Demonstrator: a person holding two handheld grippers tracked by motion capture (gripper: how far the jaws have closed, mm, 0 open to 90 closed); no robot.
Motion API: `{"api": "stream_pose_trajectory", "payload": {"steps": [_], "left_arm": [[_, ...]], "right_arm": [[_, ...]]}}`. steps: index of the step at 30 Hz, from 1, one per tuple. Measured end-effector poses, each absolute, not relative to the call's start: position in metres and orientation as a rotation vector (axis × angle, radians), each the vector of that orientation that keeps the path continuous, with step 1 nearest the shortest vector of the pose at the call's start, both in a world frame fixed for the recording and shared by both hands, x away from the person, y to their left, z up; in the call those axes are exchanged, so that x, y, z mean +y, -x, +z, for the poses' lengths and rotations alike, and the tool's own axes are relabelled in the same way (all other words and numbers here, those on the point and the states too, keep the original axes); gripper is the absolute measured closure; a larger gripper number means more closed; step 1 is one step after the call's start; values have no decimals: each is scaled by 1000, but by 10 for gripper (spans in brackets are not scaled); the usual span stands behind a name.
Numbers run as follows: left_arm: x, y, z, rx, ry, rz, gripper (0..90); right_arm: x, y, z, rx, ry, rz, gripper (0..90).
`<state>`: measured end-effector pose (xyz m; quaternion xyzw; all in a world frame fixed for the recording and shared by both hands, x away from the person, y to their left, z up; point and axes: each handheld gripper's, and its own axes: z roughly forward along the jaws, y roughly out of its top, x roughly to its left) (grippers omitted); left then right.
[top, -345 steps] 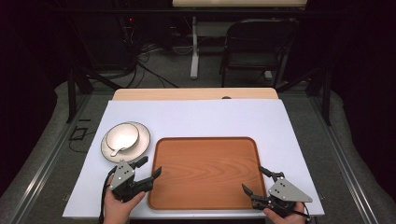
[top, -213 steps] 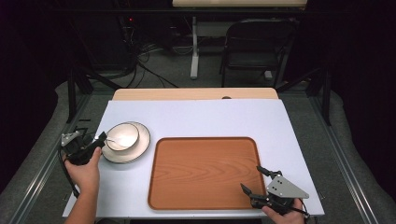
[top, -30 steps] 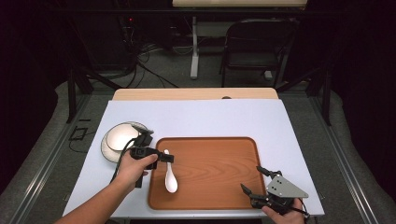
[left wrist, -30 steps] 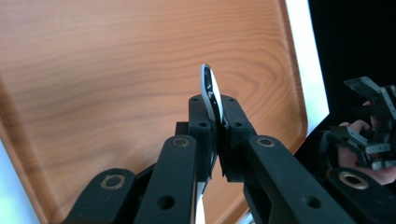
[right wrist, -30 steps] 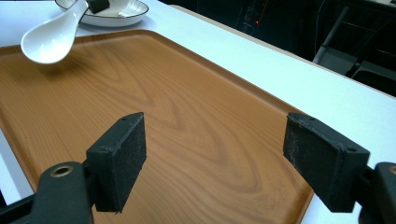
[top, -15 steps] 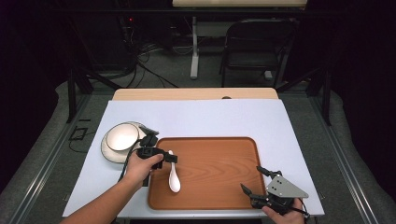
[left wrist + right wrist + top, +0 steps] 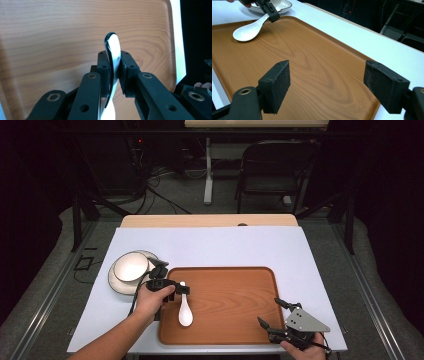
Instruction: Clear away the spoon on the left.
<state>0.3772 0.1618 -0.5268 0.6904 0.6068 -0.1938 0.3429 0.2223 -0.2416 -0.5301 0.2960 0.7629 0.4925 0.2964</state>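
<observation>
Over the tray (image 7: 225, 310), left tool (image 7: 115, 67) pinches a half-hidden spoon (image 7: 185, 312); right tool (image 7: 327, 87) gapes.

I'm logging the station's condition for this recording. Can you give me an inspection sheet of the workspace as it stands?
Surface: white table top, bare apart from the items below.
Job's things: wooden tray lying flat at the near edge; white spoon over the tray's left part, its bowl low over or on the wood; white bowl on a plate, left of the tray.
Clutter: nothing seen.
Grippers: left gripper shut on the spoon's handle; right gripper open, holding nothing, at the tray's near right corner.
Cables: black cable trailing from the left gripper; more cables on the floor behind.
Surroundings: dark room; a folding chair beyond the table.
</observation>
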Motion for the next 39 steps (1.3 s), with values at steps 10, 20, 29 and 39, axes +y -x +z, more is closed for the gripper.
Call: {"api": "stream_pose_trajectory", "payload": {"steps": [10, 20, 29, 39], "left_arm": [[161, -377, -527, 1597, -1818, -467, 769], [163, -377, -530, 1618, -1833, -446, 718], [163, -376, -529, 1626, -1849, -388, 597], [161, -376, -522, 1604, -1887, -296, 508]], "right_arm": [[-242, -223, -530, 2030, -785, 1306, 211], [-242, -223, -530, 2031, -786, 1310, 211], [-244, -220, -531, 2028, -801, 1311, 211], [-244, -219, -531, 2027, -796, 1302, 212]]}}
